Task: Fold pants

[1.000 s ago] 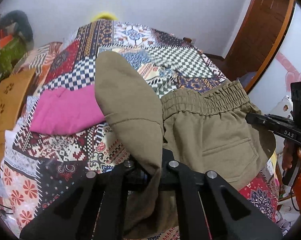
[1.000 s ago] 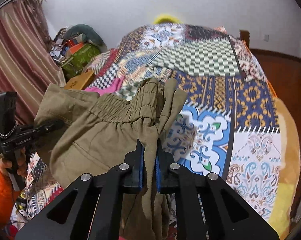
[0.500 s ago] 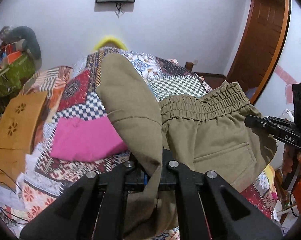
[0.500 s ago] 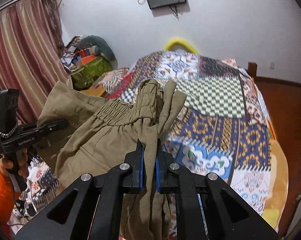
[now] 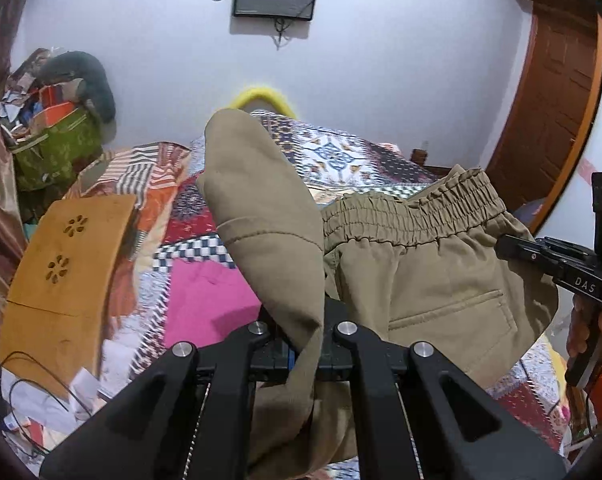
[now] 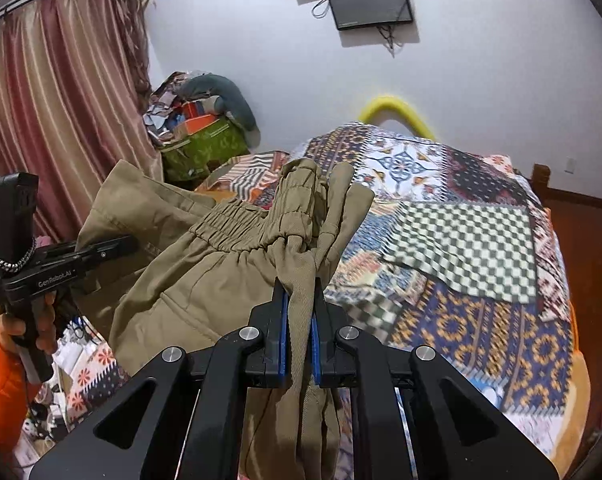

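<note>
Patchwork bedspread (image 6: 453, 264) below: both my grippers, left (image 5: 305, 344) and right (image 6: 299, 320), clamp khaki pants (image 5: 433, 280) aloft; next, lay flat.

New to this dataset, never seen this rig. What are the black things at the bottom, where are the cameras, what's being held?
There is no robot arm. A person holds a handheld two-finger gripper in each hand, each with a fisheye camera looking forward along its fingers. The black bars at the bottom are that gripper's own fingers.

In the left wrist view, the left gripper is shut on the khaki pants, and the right gripper shows at the right edge.

In the right wrist view, the right gripper pinches bunched fabric near the elastic waistband; the left gripper shows at the left.

The pants hang lifted above a patchwork bedspread, where a pink cloth lies.
</note>
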Tool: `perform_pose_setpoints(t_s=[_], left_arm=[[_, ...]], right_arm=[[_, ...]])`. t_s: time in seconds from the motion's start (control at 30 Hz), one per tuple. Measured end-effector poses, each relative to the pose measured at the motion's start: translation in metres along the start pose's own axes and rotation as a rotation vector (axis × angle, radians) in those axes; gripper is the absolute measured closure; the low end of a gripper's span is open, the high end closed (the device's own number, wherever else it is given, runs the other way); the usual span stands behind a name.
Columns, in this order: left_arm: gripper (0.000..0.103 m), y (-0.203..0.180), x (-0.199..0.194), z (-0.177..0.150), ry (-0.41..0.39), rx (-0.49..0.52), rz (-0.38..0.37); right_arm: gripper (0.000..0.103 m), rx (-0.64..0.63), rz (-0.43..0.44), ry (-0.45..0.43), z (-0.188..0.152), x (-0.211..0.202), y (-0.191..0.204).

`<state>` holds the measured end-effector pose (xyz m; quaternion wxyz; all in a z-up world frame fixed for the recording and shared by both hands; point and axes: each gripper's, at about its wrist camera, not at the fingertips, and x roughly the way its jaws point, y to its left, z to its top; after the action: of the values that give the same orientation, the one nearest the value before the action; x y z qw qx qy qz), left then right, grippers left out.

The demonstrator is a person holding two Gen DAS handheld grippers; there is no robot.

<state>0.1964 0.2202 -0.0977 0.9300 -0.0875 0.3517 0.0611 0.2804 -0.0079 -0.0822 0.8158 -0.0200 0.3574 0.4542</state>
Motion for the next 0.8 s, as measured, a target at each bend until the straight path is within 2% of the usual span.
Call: perform_pose_setpoints(t_s=[0.43,0.63,0.8], left_arm=[[0.098,0.066,0.055,0.012,0.035,-0.055,0.066],[0.098,0.091,0.091,0.012,0.056,-0.095,0.054],[0.098,0.113,0.136,0.002,0.127,-0.132,0.056]], right_arm=[[0.095,-0.016,0.026,0.026,0.031,0.081,0.014],[0.095,-0.004,0.015,0.048,0.030,0.114,0.010],[0.095,0.022,0.004,0.095,0.021,0.140,-0.001]])
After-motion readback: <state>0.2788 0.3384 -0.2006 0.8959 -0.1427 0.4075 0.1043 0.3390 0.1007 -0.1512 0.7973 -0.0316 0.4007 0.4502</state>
